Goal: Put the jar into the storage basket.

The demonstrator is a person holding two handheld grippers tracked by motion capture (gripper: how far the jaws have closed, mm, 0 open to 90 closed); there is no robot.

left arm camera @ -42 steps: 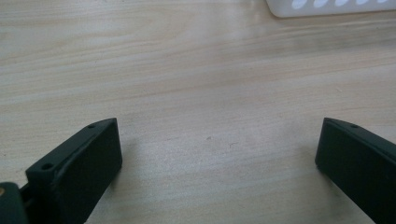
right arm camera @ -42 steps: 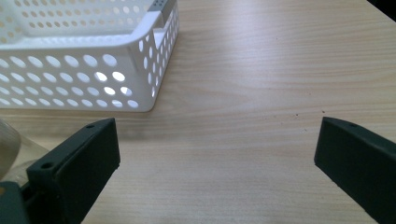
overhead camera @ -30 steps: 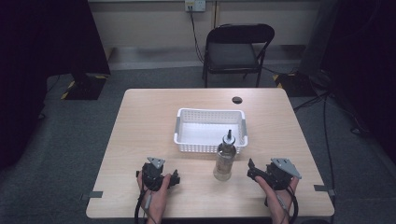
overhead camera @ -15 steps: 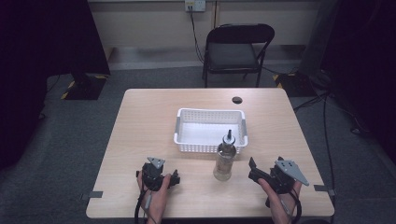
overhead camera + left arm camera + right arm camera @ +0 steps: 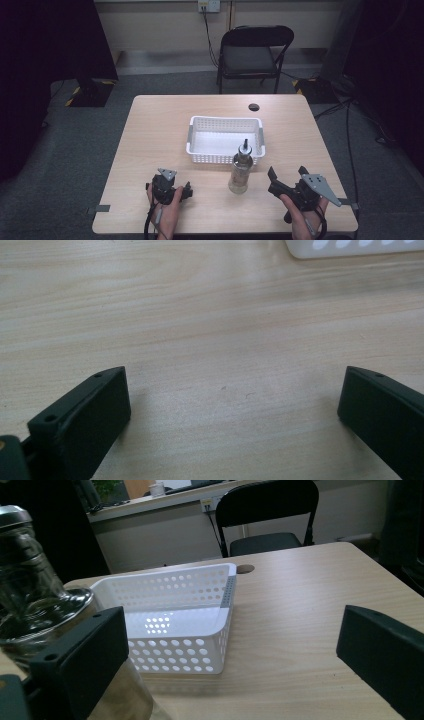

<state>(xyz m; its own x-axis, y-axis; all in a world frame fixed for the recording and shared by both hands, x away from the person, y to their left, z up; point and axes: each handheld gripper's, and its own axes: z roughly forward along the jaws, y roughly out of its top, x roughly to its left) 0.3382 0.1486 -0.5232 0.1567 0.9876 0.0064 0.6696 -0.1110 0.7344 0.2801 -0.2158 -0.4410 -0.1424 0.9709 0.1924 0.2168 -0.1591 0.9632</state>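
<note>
One desk (image 5: 150,130), light wood grain, with a round cable hole (image 5: 254,107) near its far edge. One black folding chair (image 5: 254,52) stands behind the desk, well apart from the work.

One white perforated basket (image 5: 225,141) sits mid-desk, nothing visible inside it in the high view. Its near wall stands just behind the bottle.

One glass bottle (image 5: 240,170) with a metal pour spout, upright on the desk, just in front of the basket's near right corner. It lies between the two hand-held grippers, nearer the right one. In the right gripper view the bottle (image 5: 35,605) looms at the left edge, beside and partly behind the left-hand jaw, outside the gap between the jaws.

Two hand-held grippers. Left hand-held gripper (image 5: 187,190): low at the near left of the desk, jaws spread wide, holding nothing; bare wood between them in its own view, basket corner (image 5: 350,247) at top. Right hand-held gripper (image 5: 272,181): near right of the desk, jaws spread wide, holding nothing, pointed toward the bottle but apart from it. Nothing stands between it and the bottle.
</note>
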